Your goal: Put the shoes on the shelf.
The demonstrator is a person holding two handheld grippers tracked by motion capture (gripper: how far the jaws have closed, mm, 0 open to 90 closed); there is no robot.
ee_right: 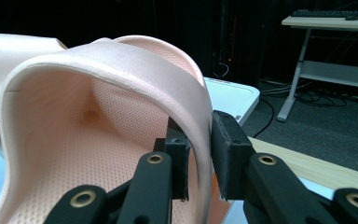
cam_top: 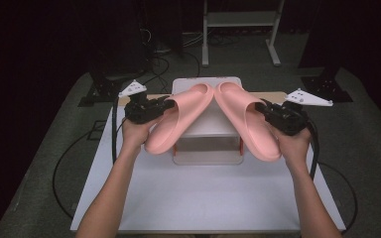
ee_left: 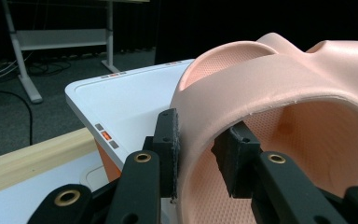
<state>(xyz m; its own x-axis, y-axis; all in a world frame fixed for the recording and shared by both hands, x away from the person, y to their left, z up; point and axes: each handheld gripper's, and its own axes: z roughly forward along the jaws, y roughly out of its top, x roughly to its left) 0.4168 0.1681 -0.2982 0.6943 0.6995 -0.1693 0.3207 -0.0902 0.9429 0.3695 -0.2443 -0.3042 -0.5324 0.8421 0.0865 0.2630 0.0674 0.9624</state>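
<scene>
Honestly, both slides feel light and squishy over the box; my fingers pinch each strap's outer edge.

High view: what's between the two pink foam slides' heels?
Between the left pink foam slide and the right pink foam slide, the white step-shaped stand shows in the high view; their toes nearly meet above it.
</scene>
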